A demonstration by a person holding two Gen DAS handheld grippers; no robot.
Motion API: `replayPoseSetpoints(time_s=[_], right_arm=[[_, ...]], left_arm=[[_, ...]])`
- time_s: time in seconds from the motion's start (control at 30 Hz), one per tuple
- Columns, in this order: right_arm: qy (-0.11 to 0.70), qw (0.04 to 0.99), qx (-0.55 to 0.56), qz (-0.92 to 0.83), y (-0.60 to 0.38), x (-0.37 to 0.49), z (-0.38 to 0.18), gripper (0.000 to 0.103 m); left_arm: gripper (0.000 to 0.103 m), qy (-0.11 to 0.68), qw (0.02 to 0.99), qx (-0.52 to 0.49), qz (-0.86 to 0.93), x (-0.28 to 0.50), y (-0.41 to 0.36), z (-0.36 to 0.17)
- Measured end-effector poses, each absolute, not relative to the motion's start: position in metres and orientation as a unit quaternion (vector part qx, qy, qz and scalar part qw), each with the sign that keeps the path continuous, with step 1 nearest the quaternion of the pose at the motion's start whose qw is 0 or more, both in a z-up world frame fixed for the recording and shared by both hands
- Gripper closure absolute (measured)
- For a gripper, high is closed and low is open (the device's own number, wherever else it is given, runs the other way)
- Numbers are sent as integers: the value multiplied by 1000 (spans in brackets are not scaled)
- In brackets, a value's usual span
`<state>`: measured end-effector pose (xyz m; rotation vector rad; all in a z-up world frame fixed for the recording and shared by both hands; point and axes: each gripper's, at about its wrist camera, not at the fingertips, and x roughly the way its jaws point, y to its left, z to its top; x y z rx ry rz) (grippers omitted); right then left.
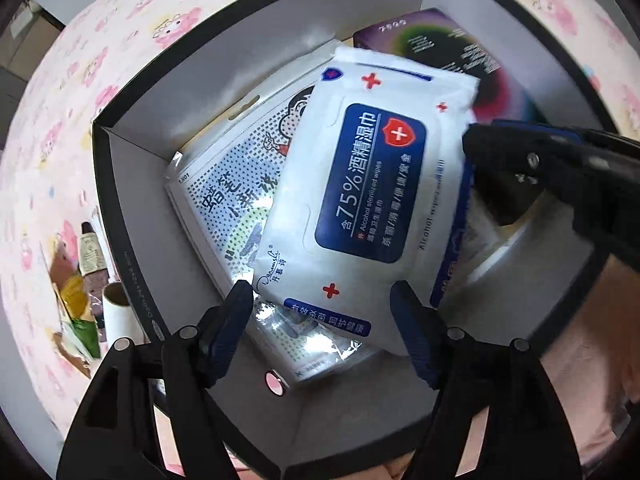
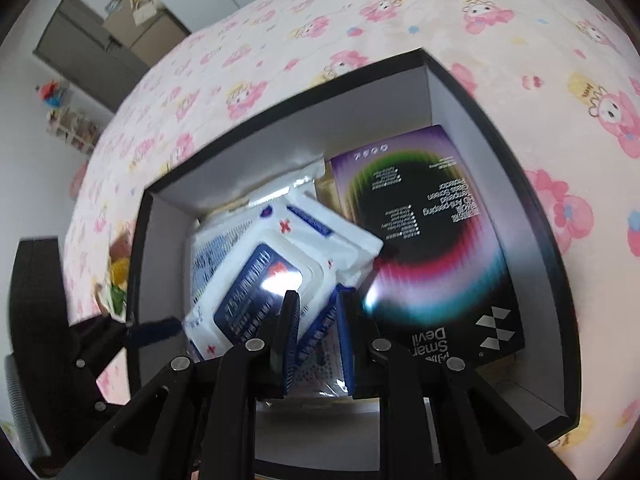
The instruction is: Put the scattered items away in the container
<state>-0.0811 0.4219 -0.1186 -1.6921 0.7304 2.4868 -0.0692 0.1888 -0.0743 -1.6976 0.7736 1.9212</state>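
The white alcohol-wipes pack with a blue label (image 1: pixel 356 200) lies tilted inside the black-walled, grey-lined cardboard box (image 1: pixel 132 168), atop a clear-bagged dotted cartoon pack (image 1: pixel 228 200). A purple rainbow-ringed screen-protector box (image 2: pixel 432 248) sits at the box's 2 o'clock side. The left gripper (image 1: pixel 324 316) hovers with fingers released around the pack's near end. The right gripper (image 2: pixel 318 312) has its fingers clenched on the wipes pack's edge. Small tubes and sachets (image 1: pixel 86 280) remain outside at 9 o'clock on the pink-printed bed sheet (image 2: pixel 320 20).
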Motion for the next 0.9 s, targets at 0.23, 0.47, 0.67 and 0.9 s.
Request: replayPoseSetpoints(time_s=[0.23, 0.47, 0.67, 0.9], right_arm=[[229, 19, -565, 793, 419, -83, -127, 82], [265, 46, -524, 808, 439, -77, -115, 81], [264, 68, -527, 805, 448, -75, -117, 81], [238, 16, -568, 788, 427, -91, -131, 81]], left_arm=[[49, 298, 140, -575, 749, -105, 185, -61], [51, 182, 253, -603, 735, -95, 187, -39], [32, 237, 255, -643, 682, -95, 217, -76], [38, 263, 200, -605, 725, -99, 224, -90]])
